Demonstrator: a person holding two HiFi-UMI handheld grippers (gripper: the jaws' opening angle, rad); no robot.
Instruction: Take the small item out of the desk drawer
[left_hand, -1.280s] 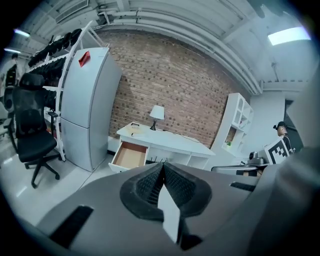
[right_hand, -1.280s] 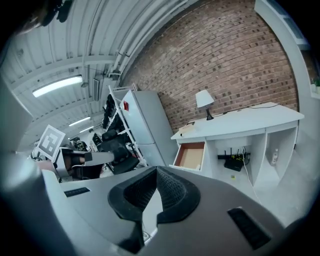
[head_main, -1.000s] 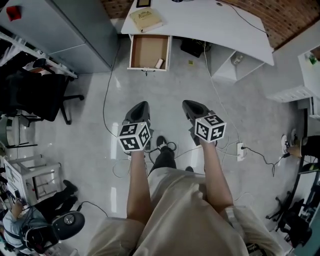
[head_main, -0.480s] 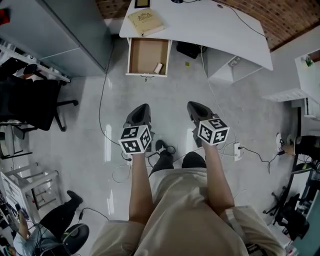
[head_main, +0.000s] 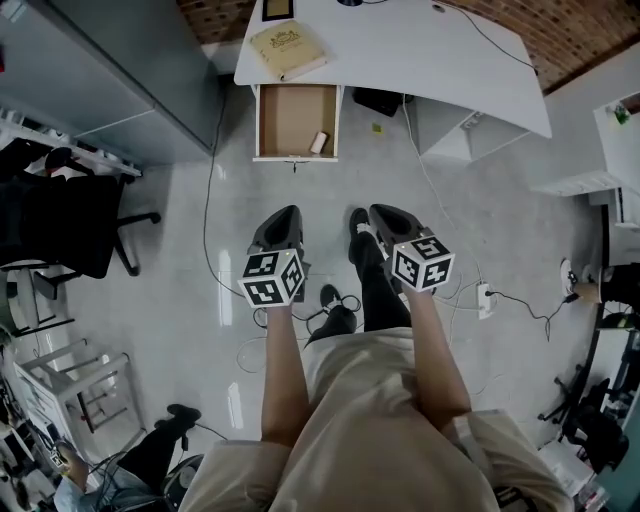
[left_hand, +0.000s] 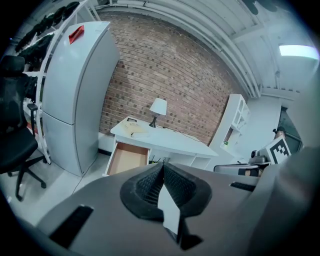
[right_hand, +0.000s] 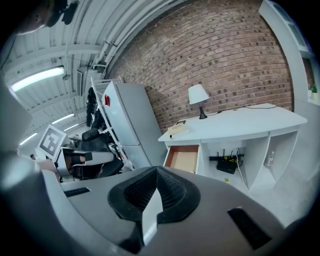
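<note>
Floor (head_main: 170, 230), pale grey with cables trailing over it, fills most of the head view. Tall grey refrigerator (head_main: 120, 70) stands to the left of the desk.

White tabletop (head_main: 420, 50) sits at the top of the view, set against the brick wall. Drawer (head_main: 285, 115) under its left end is pulled out, brown bottom mostly bare.

Left gripper (head_main: 283, 215) and right gripper (head_main: 385, 215) are held side by side over the floor, well short of the drawer, both pointing toward the desk. Left jaws are clenched, pads meeting, nothing between them (its own view shows this plainly). Right jaws are likewise pressed together and empty.

Lamp (left_hand: 158, 106) with a white shade stands on the tabletop near the wall. Yellowish book (head_main: 287, 48) lies on the tabletop's left end, just above the drawer.

Small item (head_main: 320, 142), pale, lies in the drawer's front right corner, close to the front panel. It is too small to tell what it is.
</note>
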